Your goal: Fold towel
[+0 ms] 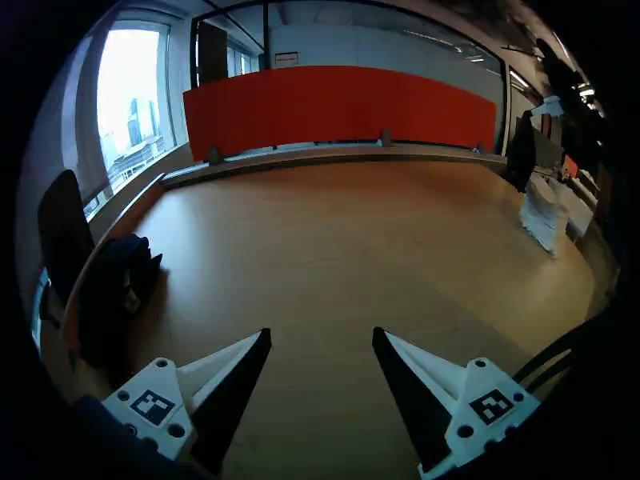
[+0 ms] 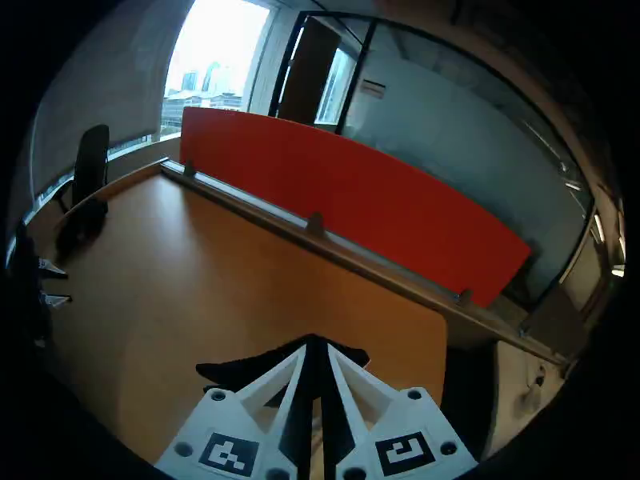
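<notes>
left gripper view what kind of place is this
Most likely an open-plan office: a long wooden desk with a red divider screen along its far edge, a dark office chair at its side, and a tall window looking out on city buildings.

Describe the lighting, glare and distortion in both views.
Left gripper view: the window is partly blown out white, the desk is evenly lit and sharp, and the fisheye bows the red partition. Right gripper view: daylight overexposes the sky in the window, the partition runs tilted and curved, and the shut claw is sharp.
</notes>
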### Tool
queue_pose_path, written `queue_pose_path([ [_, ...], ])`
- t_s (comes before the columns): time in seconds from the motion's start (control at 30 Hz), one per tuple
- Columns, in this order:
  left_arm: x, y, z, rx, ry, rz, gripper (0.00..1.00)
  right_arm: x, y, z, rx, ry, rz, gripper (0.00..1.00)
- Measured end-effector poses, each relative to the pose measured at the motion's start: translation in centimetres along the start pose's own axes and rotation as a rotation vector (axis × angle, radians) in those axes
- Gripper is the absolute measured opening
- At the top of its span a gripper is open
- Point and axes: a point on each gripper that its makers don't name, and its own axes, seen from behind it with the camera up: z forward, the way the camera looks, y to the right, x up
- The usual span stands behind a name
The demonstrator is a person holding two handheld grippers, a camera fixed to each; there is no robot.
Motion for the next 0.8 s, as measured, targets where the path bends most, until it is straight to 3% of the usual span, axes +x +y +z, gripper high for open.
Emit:
queue_pose_path([
  [0.47, 0.5, 0.3, 0.2, -0.006, -0.001, 0.011, 0.94, -0.3, 4.8, -0.9, -0.07, -0.008, 0.023, 0.04],
  [0.8, 0.8, 0.5, 0.3, -0.006, 0.0, 0.013, 0.94, -1.4, 6.4, -1.3, -0.097, -0.025, 0.039, 0.04],
])
